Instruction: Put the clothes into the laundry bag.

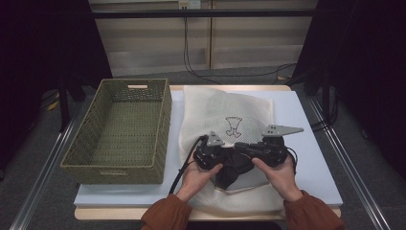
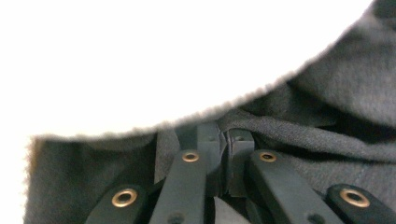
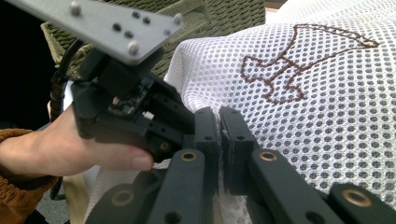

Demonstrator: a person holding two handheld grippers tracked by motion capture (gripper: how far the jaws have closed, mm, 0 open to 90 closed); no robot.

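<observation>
**Mesh bag pinched at its edge, dark garment gripped beside it**

White mesh laundry bag (image 1: 225, 120) lies flat on the pale blue table pad (image 1: 311, 158), its embroidered brown motif (image 1: 233, 126) facing up. You hold both grippers close together over the near half of the bag, well inside the pad's edges.

Your left gripper (image 2: 224, 154) has its jaws closed tight on a fold of the dark grey garment (image 2: 327, 112). In the left gripper view, the cloth bunches around both pads and runs off to the right, with the bright bag behind it. In the high view, the same garment (image 1: 233, 165) sits as a dark bundle between your two hands, resting on the bag near its front end.

Your right gripper (image 3: 219, 140) is clamped on the white mesh itself. In the right gripper view, the pads meet with a thin layer of netting caught between them, and the bag's surface slopes up and away from that point. Your left hand (image 3: 56, 149) and its gripper stand just beside the right jaws in that view.

Whether the garment is partly inside the bag or lying on top of it cannot be told from these views.

Olive woven basket (image 1: 124, 129) stands on the pad's left side, just beside the bag, apart from both grippers.
</observation>
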